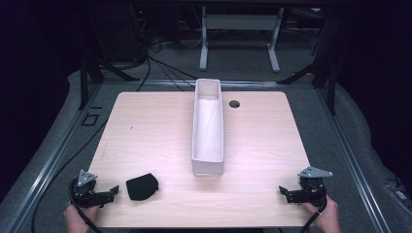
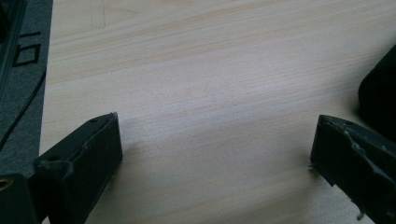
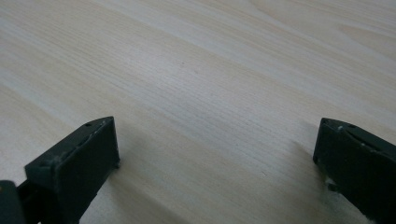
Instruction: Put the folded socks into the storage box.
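Now, bin: a long white bin [image 1: 208, 160] stands lengthwise down the middle of the table [image 1: 145, 126], its open top facing up.
Bin contents: from the high view its pale inside looks bare; I cannot tell more than that.
Black bundle: a small black folded thing [image 1: 142, 186] lies on the wood near the front edge, left of the bin and apart from it; its dark edge [image 2: 380, 93] shows at the right of the left gripper view.
Left gripper: the left gripper [image 1: 112, 191] rests at the front left corner, just beside the bundle, jaws spread wide with only bare wood between them.
Right gripper: the right gripper [image 1: 283, 192] sits at the front right corner, well apart from the bin, jaws likewise wide and holding nothing.
Table hole: a round cable hole [image 1: 234, 104] lies just right of the bin's far end.
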`<state>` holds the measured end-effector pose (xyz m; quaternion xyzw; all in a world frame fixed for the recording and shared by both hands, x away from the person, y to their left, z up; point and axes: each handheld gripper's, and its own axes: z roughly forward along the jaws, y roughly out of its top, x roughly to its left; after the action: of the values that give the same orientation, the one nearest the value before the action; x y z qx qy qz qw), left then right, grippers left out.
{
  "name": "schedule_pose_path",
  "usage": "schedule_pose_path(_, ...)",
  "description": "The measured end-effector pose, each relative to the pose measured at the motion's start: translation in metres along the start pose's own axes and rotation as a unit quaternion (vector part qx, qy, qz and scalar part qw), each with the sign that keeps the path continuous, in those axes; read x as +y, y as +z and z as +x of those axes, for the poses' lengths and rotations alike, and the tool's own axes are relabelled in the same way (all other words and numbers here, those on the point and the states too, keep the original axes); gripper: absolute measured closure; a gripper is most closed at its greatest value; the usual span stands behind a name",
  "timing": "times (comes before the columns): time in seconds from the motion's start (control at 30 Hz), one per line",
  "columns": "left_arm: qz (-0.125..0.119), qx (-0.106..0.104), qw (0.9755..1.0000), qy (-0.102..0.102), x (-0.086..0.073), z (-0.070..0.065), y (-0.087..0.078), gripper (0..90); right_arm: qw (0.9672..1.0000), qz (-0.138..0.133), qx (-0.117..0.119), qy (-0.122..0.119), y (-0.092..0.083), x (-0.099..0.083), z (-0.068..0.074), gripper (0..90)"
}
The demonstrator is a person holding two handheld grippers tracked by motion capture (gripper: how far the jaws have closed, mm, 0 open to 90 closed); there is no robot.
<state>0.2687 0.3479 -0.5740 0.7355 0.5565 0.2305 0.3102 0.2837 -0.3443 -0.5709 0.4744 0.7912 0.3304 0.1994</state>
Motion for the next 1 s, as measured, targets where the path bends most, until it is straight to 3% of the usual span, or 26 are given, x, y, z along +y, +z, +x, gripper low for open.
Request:
schedule_pose_path(0.07,0.0,0.0,1.0,-0.001,0.0,0.0,0.0,1.9,0.9998,-0.001,-0.012,0.017,0.0,0.0,-0.002,0.0)
schedule_pose_path(0.17,0.003,-0.002,1.0,0.003,0.0,0.0,0.0,0.0,0.9995,0.002,-0.02,0.025,0.0,0.0,-0.003,0.0)
schedule_pose_path(0.6,0.015,-0.029,0.999,0.029,0.003,0.003,-0.002,0.2,0.9994,0.002,-0.022,0.027,0.0,0.001,-0.003,0.0)
schedule_pose_path(0.77,0.022,-0.035,0.9976,0.055,0.015,0.005,-0.015,0.1,0.9993,0.001,-0.024,0.028,0.0,0.0,-0.003,0.5)
schedule_pose_path(0.8,0.022,-0.038,0.9972,0.061,0.019,0.004,-0.019,0.2,0.9993,0.001,-0.024,0.028,0.0,0.0,-0.003,0.6)
schedule_pose_path(0.83,0.023,-0.053,0.9953,0.079,0.027,0.004,-0.025,0.2,0.9993,0.0,-0.024,0.029,0.0,0.0,-0.003,1.0)
schedule_pose_path(0.87,0.023,-0.053,0.9953,0.079,0.027,0.004,-0.025,0.2,0.9993,0.0,-0.024,0.029,0.0,0.0,-0.003,1.0)
schedule_pose_path(1.0,0.027,-0.082,0.9884,0.125,0.049,-0.001,-0.04,0.2,0.9991,-0.003,-0.03,0.029,0.0,0.0,-0.003,2.9)
